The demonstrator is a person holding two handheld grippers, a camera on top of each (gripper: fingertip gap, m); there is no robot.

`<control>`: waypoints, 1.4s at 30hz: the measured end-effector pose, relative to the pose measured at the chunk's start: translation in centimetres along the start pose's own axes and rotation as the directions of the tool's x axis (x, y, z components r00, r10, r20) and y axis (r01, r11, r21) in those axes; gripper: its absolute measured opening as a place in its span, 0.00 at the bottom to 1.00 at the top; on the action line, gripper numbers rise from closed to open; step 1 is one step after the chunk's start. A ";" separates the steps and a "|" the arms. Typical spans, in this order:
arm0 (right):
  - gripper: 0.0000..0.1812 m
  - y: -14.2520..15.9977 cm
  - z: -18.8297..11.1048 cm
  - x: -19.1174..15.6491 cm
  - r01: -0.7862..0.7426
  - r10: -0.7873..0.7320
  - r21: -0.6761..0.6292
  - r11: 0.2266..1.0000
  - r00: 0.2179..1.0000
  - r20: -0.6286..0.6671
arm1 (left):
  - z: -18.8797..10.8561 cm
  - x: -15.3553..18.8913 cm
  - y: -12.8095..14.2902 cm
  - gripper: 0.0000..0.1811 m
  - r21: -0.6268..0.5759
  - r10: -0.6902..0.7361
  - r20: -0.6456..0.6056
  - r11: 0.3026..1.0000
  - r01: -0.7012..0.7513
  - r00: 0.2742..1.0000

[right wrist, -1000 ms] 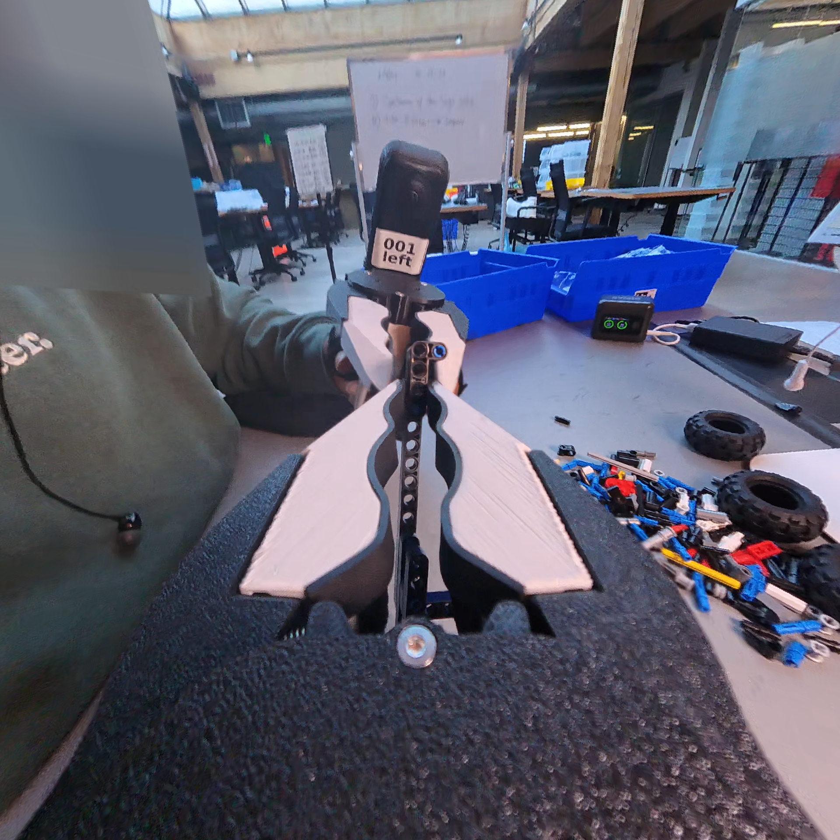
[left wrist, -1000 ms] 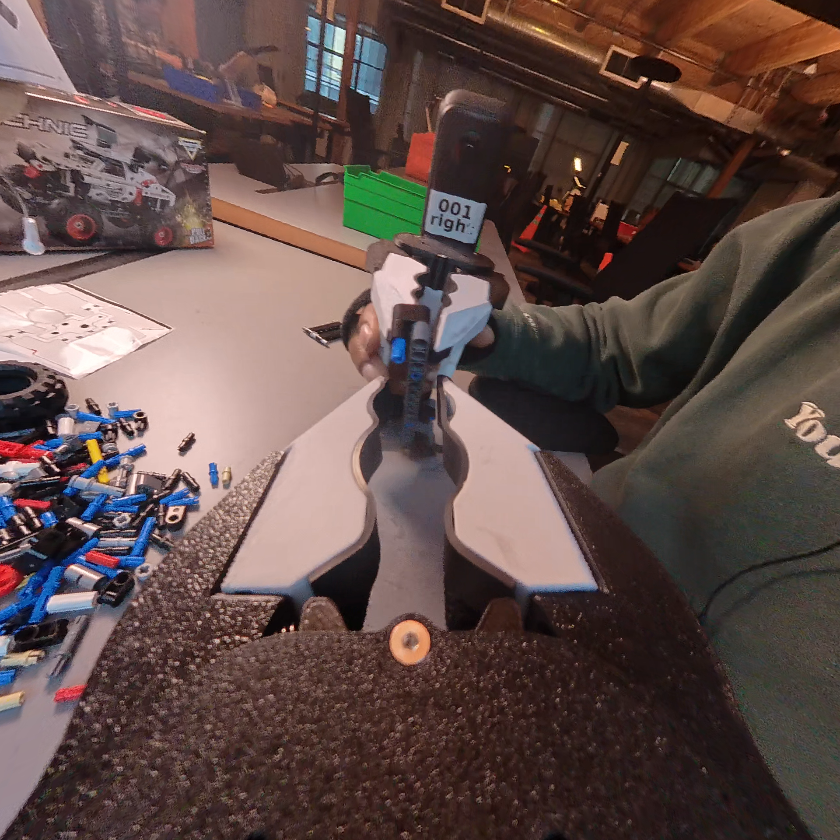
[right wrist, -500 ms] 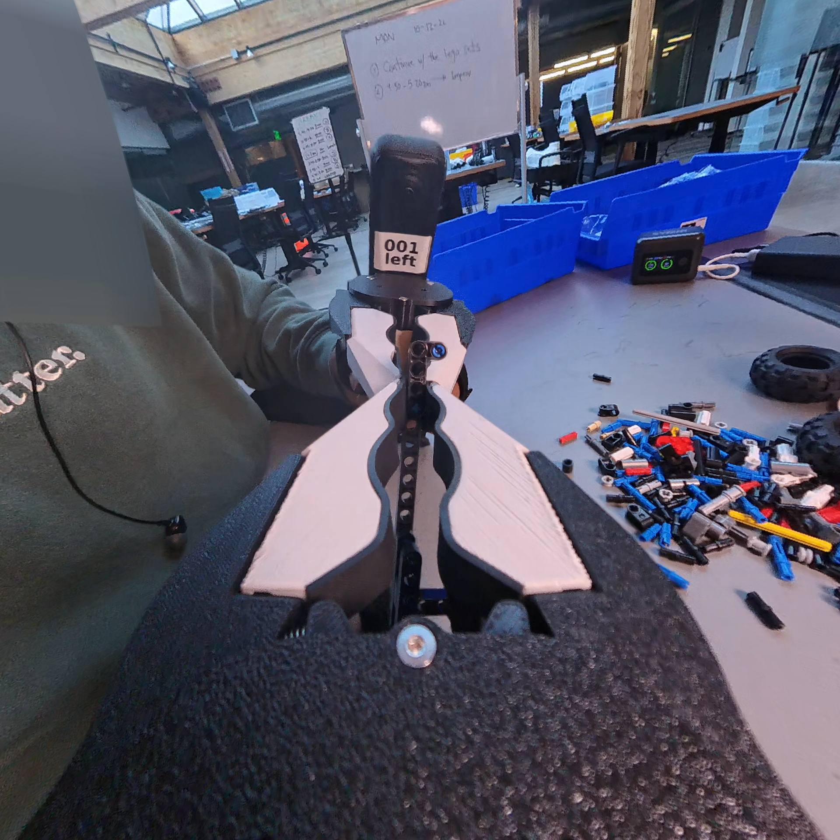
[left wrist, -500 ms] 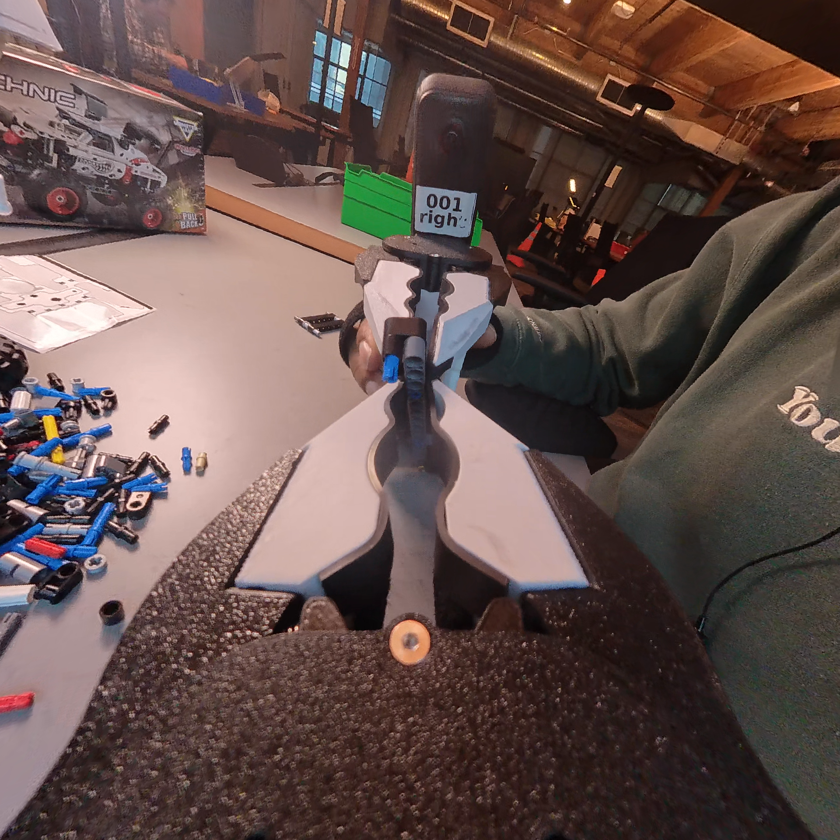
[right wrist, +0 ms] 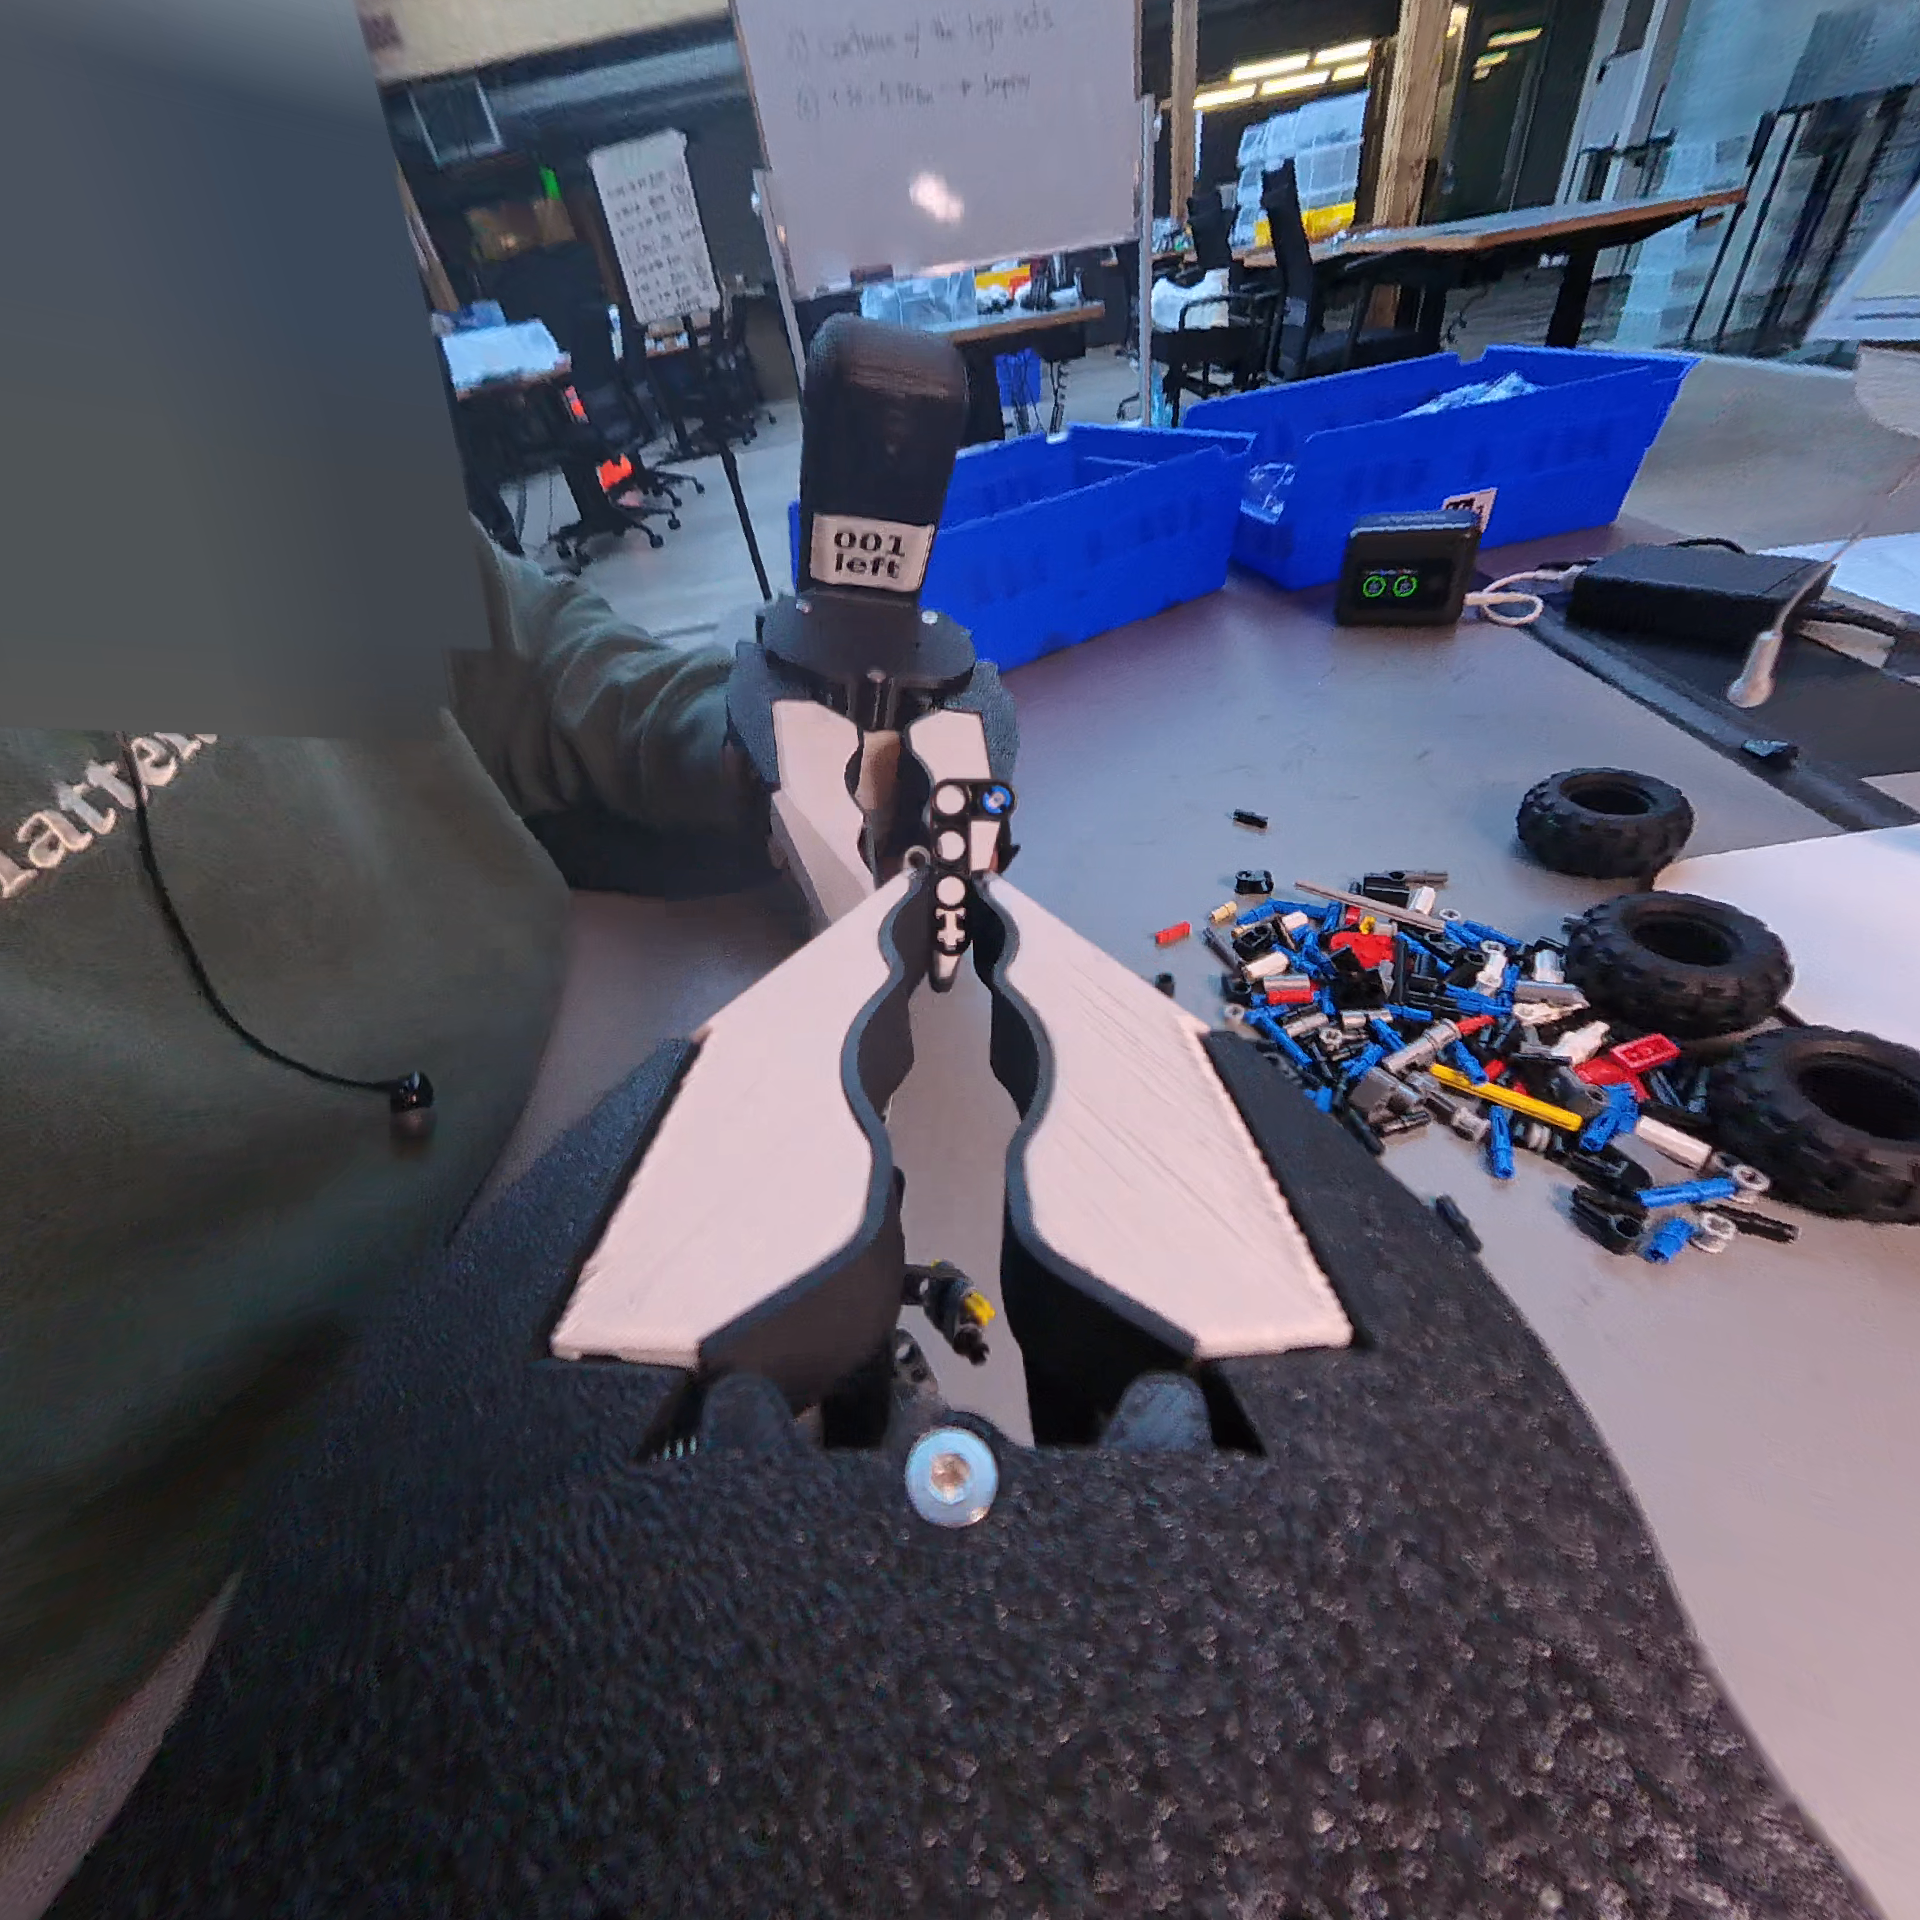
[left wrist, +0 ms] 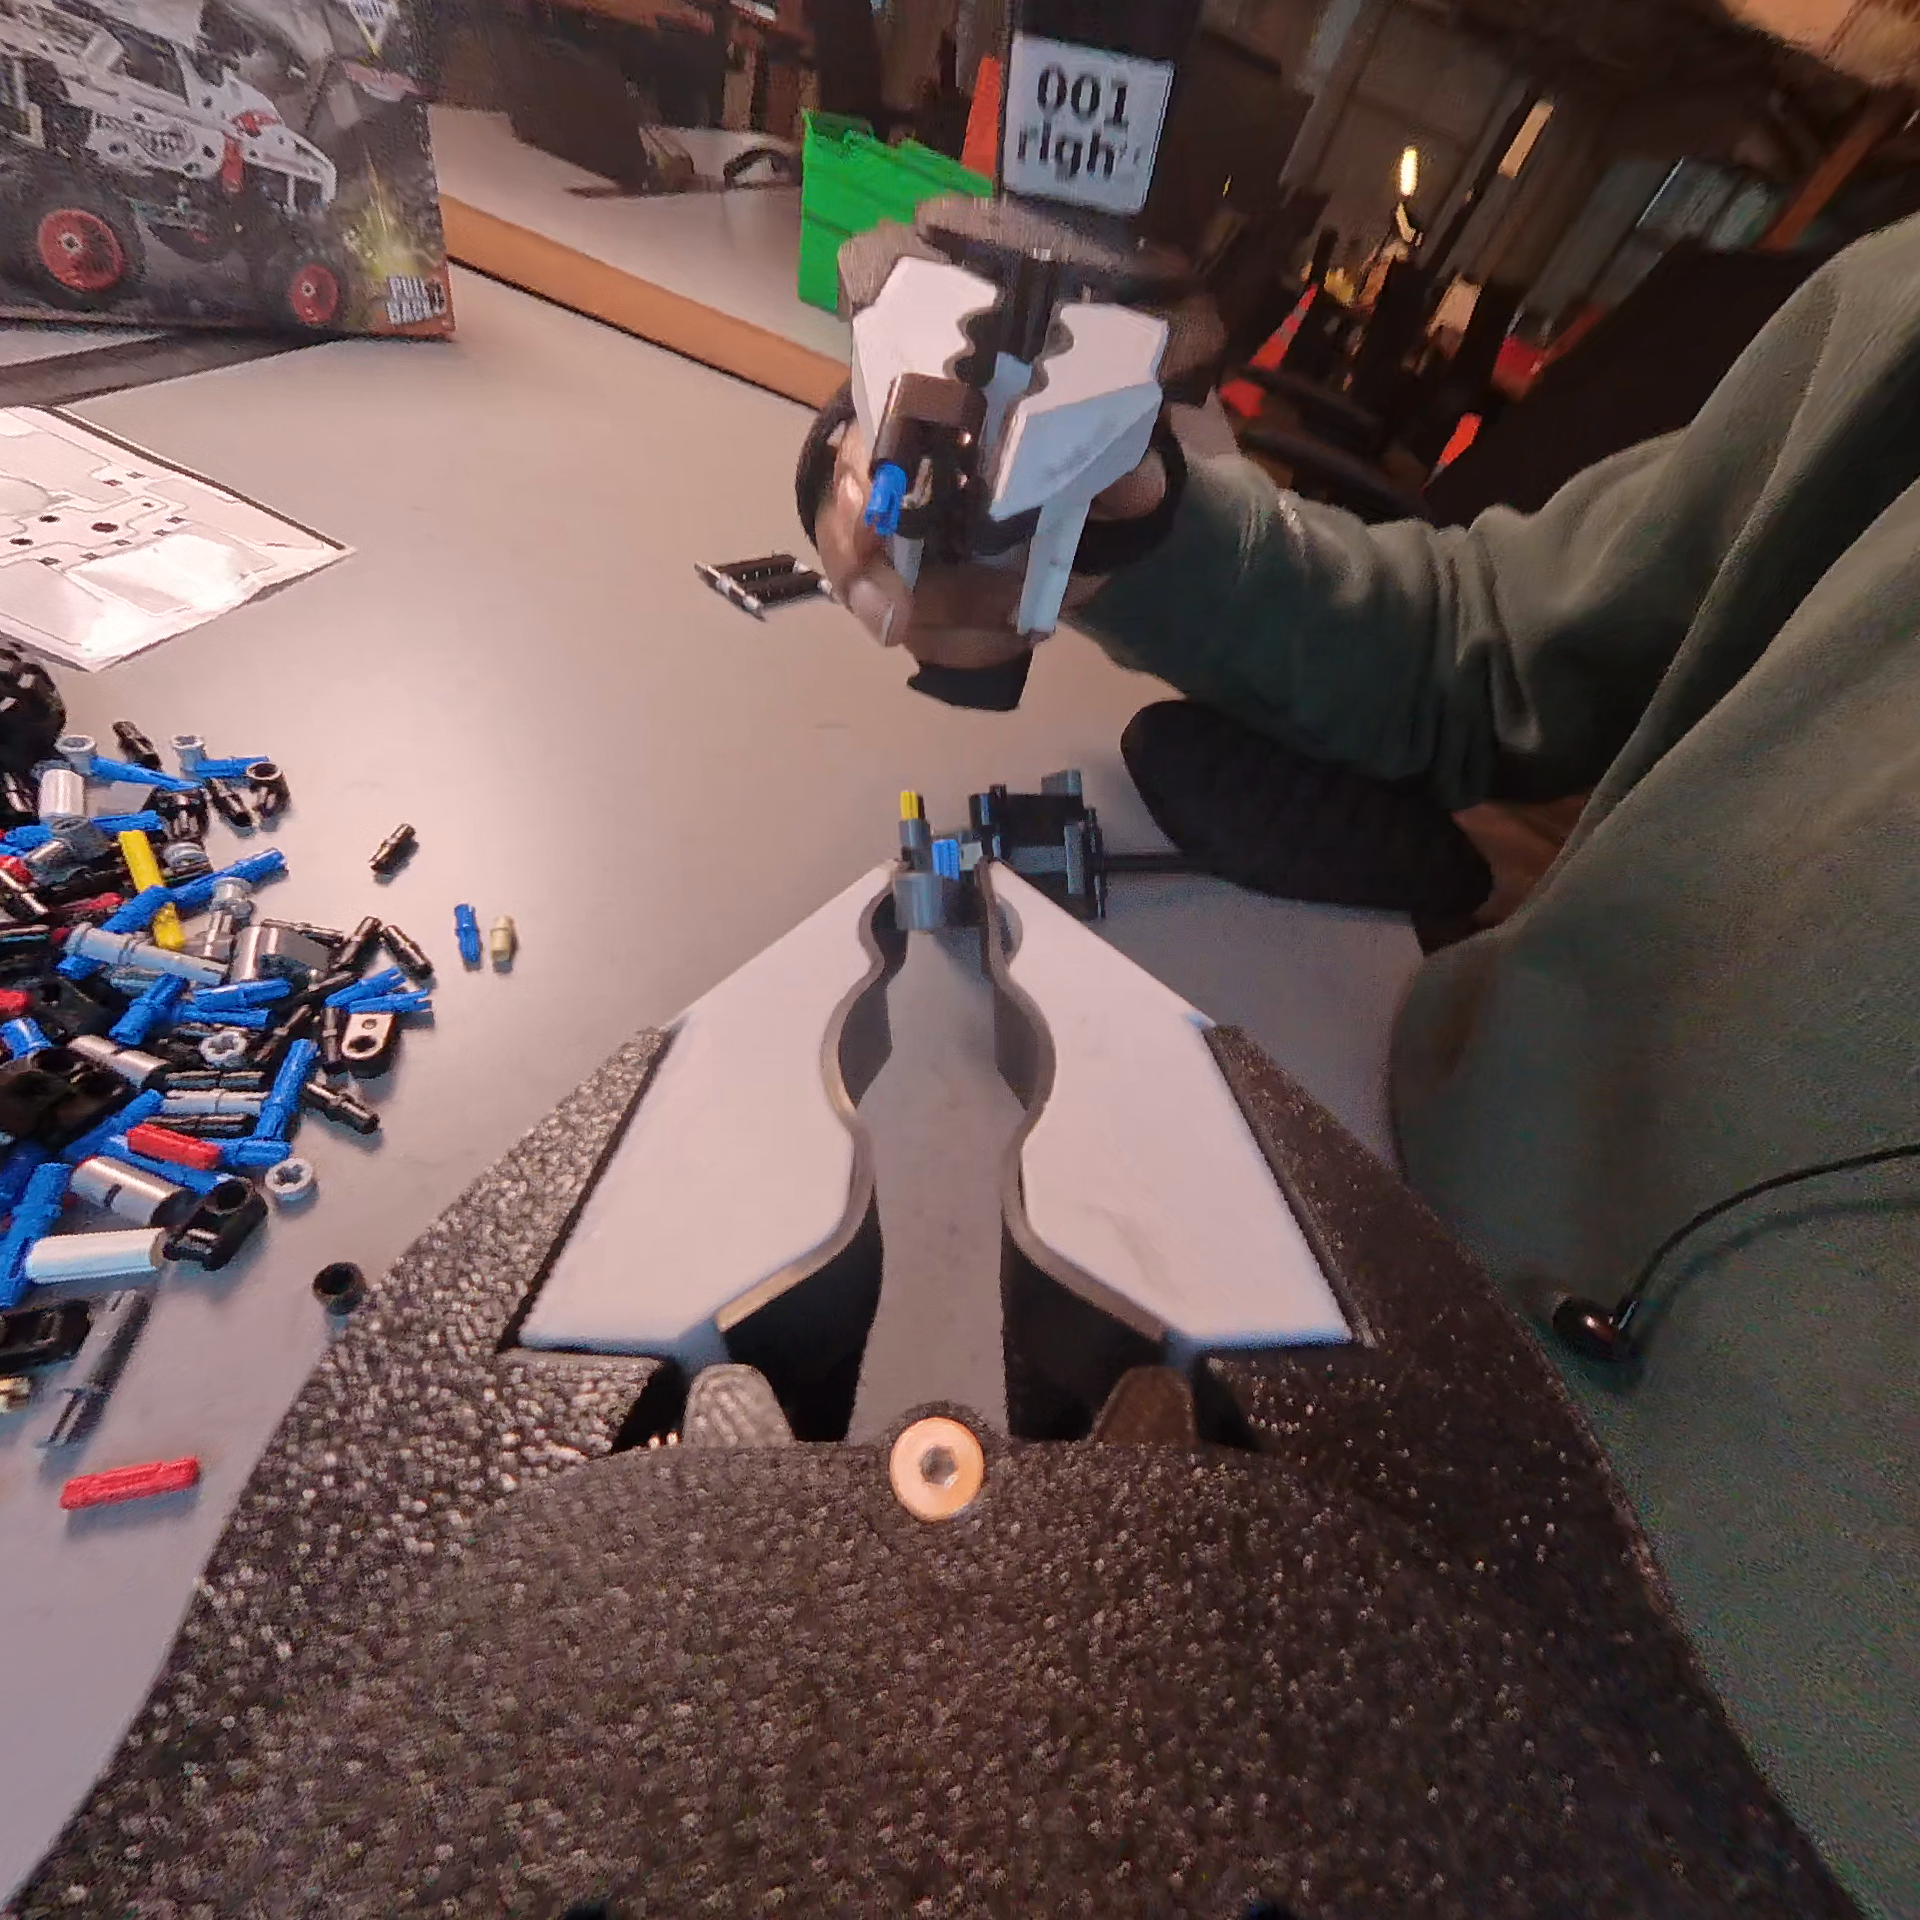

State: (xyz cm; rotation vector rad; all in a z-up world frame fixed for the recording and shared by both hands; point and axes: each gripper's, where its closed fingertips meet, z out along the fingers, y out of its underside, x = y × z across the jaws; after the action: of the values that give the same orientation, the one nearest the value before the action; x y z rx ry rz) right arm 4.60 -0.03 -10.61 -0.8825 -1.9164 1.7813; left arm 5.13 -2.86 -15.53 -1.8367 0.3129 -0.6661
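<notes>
My right gripper (right wrist: 948, 888) is shut on a short black holed beam (right wrist: 951, 831) with a blue pin (right wrist: 995, 798) at its top. In the left wrist view it (left wrist: 971, 592) hangs above the table, still holding that dark part (left wrist: 925, 436). My left gripper (left wrist: 940, 883) is low over the grey table (left wrist: 623, 675), jaws a little apart and empty. A small grey, blue, yellow and black assembly (left wrist: 1039, 831) lies on the table just at its tips. This assembly also shows under the right gripper (right wrist: 956, 1304). The left gripper's fingers (right wrist: 810, 800) show behind the beam.
A pile of loose small parts (left wrist: 156, 1039) lies left of my left gripper, also in the right wrist view (right wrist: 1455, 1039) beside black tyres (right wrist: 1678, 961). A toy box (left wrist: 208, 156), a printed sheet (left wrist: 125, 540), blue bins (right wrist: 1091, 520) and a person's green sleeve (left wrist: 1455, 623) surround the area. The gap from one gripper's tips to the other's is roughly 6 cm.
The grippers, which met tip to tip at the beam, have come apart. My left gripper opened and dropped toward the table. A small assembly now lies on the table.
</notes>
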 end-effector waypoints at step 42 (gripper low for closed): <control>0.07 4.2 3.1 -2.9 0.219 -0.229 -0.267 0.938 0.973 -0.005 | -0.6 1.3 0.2 0.02 -0.167 0.296 0.095 0.946 -0.277 0.951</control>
State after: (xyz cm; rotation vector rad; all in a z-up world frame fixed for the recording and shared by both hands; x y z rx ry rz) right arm 5.50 -4.29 -14.75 -0.7382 -2.1690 1.3907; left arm 5.80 -4.07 -15.20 -1.9167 0.5528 -0.3362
